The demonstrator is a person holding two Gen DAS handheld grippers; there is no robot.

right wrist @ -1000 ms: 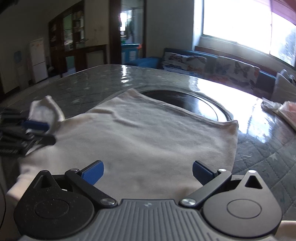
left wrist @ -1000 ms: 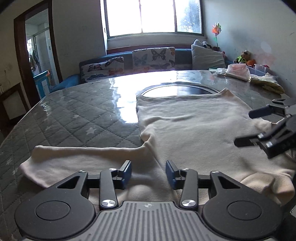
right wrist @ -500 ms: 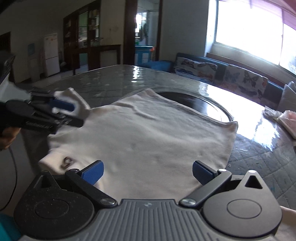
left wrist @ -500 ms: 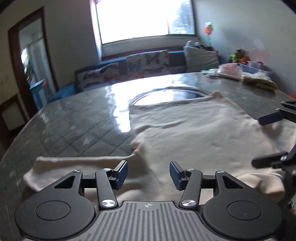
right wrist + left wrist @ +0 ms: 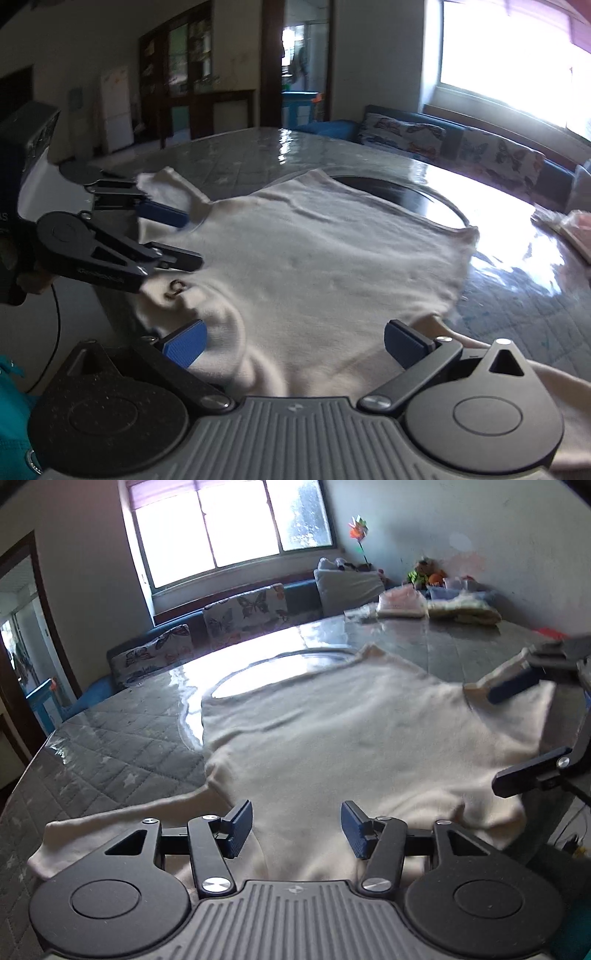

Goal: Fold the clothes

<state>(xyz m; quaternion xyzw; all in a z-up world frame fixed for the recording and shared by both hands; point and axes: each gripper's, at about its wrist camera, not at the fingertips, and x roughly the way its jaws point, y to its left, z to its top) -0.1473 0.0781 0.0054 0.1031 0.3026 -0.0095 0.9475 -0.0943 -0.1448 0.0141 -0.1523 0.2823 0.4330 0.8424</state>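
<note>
1. While both tools hung over the near edge of the desk, the left tool stood released, its blue-padded fingers spread apart with nothing between them, above the cream long-sleeved top.
2. Seen from the right wrist view, the left tool reached in from the left side over the shoulder of the top, near a small dark mark on the fabric.
3. The right tool was released as well, its fingers set wide apart and clasping nothing, above the other shoulder end of the top.
4. The top lay spread flat on the desk, hem toward the far side, where it overlapped a round glass turntable; one sleeve stretched out along the near edge to the left.
5. The desk carried a grey quilted cover with stars under a glossy sheet.
6. Folded clothes sat at the far right corner of the desk.
7. Beyond it stood a sofa with butterfly-print cushions under a bright window.
</note>
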